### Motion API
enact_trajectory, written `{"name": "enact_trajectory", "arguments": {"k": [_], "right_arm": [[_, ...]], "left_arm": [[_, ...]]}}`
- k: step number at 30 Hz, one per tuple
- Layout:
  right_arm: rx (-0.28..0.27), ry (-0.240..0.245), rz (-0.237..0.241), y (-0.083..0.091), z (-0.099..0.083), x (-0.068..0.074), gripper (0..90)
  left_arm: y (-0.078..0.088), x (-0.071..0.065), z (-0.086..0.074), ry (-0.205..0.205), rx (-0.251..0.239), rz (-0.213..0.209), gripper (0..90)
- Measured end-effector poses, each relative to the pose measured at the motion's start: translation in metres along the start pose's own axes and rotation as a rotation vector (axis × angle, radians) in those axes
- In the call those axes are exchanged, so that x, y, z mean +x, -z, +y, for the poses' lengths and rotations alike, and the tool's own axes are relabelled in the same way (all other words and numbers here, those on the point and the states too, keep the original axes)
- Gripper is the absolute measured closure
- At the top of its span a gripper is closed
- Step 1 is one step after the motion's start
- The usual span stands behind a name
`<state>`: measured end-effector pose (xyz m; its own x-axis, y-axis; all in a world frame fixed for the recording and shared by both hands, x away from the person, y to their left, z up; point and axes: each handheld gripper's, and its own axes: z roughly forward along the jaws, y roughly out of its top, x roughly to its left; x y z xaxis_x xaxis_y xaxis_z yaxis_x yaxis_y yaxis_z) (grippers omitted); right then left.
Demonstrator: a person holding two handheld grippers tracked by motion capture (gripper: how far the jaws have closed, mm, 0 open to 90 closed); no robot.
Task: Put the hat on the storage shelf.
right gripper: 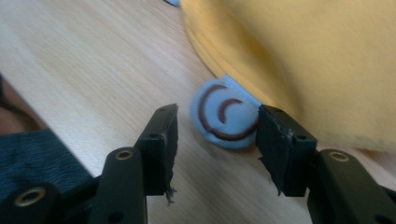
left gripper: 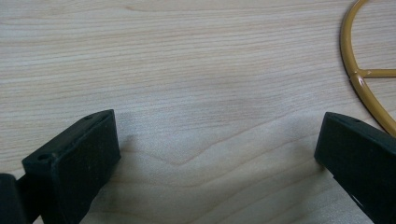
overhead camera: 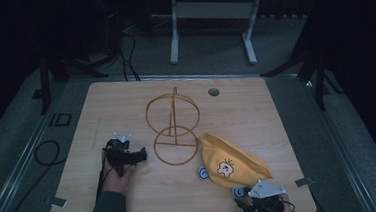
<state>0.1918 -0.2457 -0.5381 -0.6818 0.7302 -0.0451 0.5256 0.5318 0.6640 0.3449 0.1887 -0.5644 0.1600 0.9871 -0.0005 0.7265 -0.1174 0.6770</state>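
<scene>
Right gripper (right gripper: 217, 135) agape, seemingly beside yellow hat (right gripper: 299, 56)

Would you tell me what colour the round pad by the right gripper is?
The round pad is pale blue with dark brown curved lines, clearest in the right gripper view.

A dim lab: wooden table (overhead camera: 133, 205), floor cables (overhead camera: 46, 153), metal stands (overhead camera: 173, 37).

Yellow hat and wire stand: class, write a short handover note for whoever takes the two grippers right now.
Left gripper: open, holding nothing, low over the table beside the wire stand.
Right gripper: open, jaws either side of a blue round tab at the edge of the yellow hat.
Done: nothing gripped; hat lies beside the stand.
Left: probably grip the hat and put it on the stand.
</scene>
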Motion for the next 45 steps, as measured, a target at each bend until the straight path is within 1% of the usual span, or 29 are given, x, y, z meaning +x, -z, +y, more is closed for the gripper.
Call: {"name": "enact_trajectory", "arguments": {"k": [2,3,4,5,6,8,10,11,12,15,16,17,19,21,24,26,27,30,32,36,38,39,41,42,43,44,45], "right_arm": [[0.004,-0.008,-0.005,-0.001,-0.001,-0.001,48.5],[0.014,-0.029,-0.005,-0.003,-0.002,-0.004,48.5],[0.014,-0.029,-0.005,-0.003,-0.002,-0.004,48.5],[0.016,-0.055,0.003,-0.005,-0.003,-0.007,48.4],[0.016,-0.055,0.003,-0.005,-0.003,-0.007,48.4],[0.011,-0.087,0.017,-0.007,-0.004,-0.01,48.6],[0.012,-0.096,0.016,-0.007,-0.004,-0.011,48.7],[0.013,-0.11,0.01,-0.009,-0.004,-0.012,49.1],[0.014,-0.111,0.003,-0.009,-0.004,-0.012,49.3],[0.018,-0.086,-0.023,-0.01,-0.004,-0.009,49.1],[0.018,-0.086,-0.023,-0.01,-0.004,-0.009,49.1],[0.008,-0.063,-0.044,-0.009,-0.004,-0.006,49.1],[-0.013,-0.044,-0.057,-0.007,-0.003,-0.003,49.4],[-0.046,-0.013,-0.053,-0.003,-0.001,0.0,49.9],[-0.064,0.019,-0.024,-0.002,0.001,0.003,51.1],[-0.055,0.038,-0.016,-0.006,0.003,0.005,51.5],[-0.047,0.048,-0.022,-0.008,0.003,0.005,52.0],[-0.041,0.051,-0.018,-0.011,0.004,0.003,52.2],[-0.021,0.059,-0.008,-0.014,0.006,0.001,52.5],[-0.007,0.061,-0.003,-0.017,0.007,0.0,52.9],[0.001,0.058,-0.013,-0.019,0.009,-0.001,58.2],[0.001,0.053,-0.025,-0.02,0.009,-0.001,62.3],[0.003,0.05,-0.039,-0.02,0.009,-0.002,66.5],[0.003,0.05,-0.039,-0.02,0.009,-0.002,66.5],[0.012,0.064,-0.061,-0.02,0.011,-0.001,71.6],[0.012,0.064,-0.061,-0.02,0.011,-0.001,71.6],[0.016,0.081,-0.086,-0.02,0.012,0.001,79.7]], "left_arm": [[0.0,0.0,0.0,0.0,0.0,0.0,0.0],[0.0,0.0,0.0,0.0,0.0,0.0,0.0],[0.0,0.0,0.0,0.0,0.0,0.0,0.0],[0.0,0.0,0.0,0.0,0.0,0.0,0.0],[0.0,0.0,0.0,0.0,0.0,0.0,0.0],[0.0,0.0,0.0,0.0,0.0,0.0,0.0],[0.0,0.0,0.0,0.0,0.0,0.0,0.0],[0.0,0.0,0.0,0.0,0.0,0.0,0.0],[0.0,0.0,0.0,0.0,0.0,0.0,0.0],[0.0,0.0,0.0,0.0,0.0,0.0,0.0],[0.0,0.0,0.0,0.0,0.0,0.0,0.0],[0.0,0.0,0.0,0.0,0.0,0.0,0.0],[0.0,0.0,0.0,0.0,0.0,0.0,0.0],[0.0,0.0,0.0,0.001,0.0,0.0,0.0],[0.0,0.0,0.0,0.0,0.0,0.0,0.0],[0.0,0.0,0.0,0.0,0.0,0.0,0.0],[0.0,0.0,0.0,0.0,0.0,0.0,0.0],[0.0,0.0,0.0,0.0,0.0,0.0,0.0],[0.0,0.0,0.0,0.0,0.0,0.0,0.0],[0.0,0.0,0.0,0.0,0.0,0.0,0.0],[0.0,0.0,0.0,0.0,0.0,0.0,0.0],[0.0,0.0,0.0,0.0,0.0,0.0,0.0],[0.0,0.0,0.0,0.0,0.0,0.0,0.0],[0.0,0.0,0.0,0.0,0.0,0.0,0.0],[0.0,0.0,0.0,0.0,0.0,0.0,0.0],[0.0,0.0,0.0,0.0,0.0,0.0,0.0],[0.0,0.0,0.0,0.0,0.0,0.0,0.0]]}}
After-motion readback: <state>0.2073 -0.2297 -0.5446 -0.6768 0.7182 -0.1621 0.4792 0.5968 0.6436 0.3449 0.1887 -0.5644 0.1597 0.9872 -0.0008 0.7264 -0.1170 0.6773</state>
